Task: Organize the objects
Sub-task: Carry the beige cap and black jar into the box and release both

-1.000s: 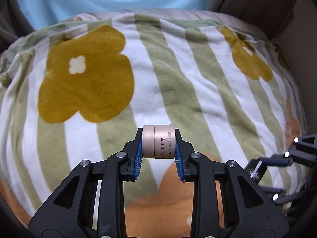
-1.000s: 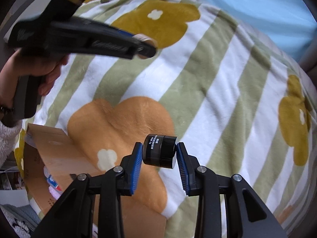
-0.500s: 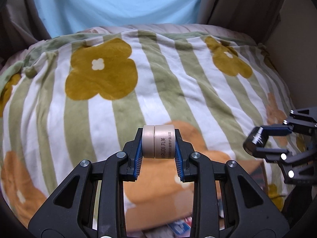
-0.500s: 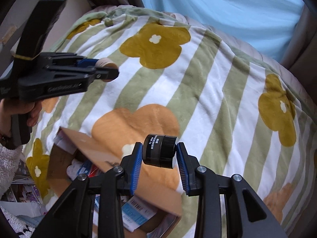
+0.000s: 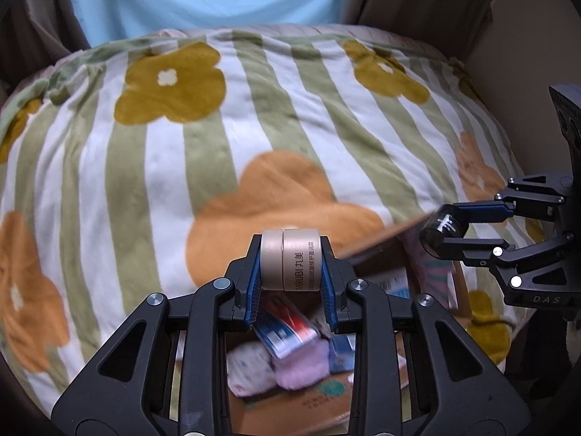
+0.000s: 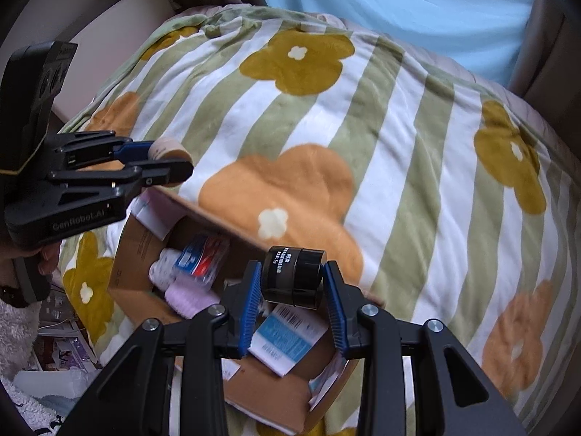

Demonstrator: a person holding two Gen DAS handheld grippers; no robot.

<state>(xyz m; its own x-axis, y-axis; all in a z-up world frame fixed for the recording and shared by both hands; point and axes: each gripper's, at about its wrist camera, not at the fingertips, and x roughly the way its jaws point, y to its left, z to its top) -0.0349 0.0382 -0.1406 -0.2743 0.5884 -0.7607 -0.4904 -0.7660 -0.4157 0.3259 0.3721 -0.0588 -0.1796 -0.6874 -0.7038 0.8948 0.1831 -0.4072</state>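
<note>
Now L gripper clamps beige jar, R gripper clamps black jar; both hang over open cardboard box, flowered blanket at 12.

Box on blanket, pkgs inside.

Blanket soft fleecy cloth, matt. Beige jar smooth satin plastic; black jar glossy plastic. Cardboard box matt brown paperboard. Left gripper matt black plastic, ribbed blue pads, shiny metal screws. Pink cloth fuzzy.
</note>
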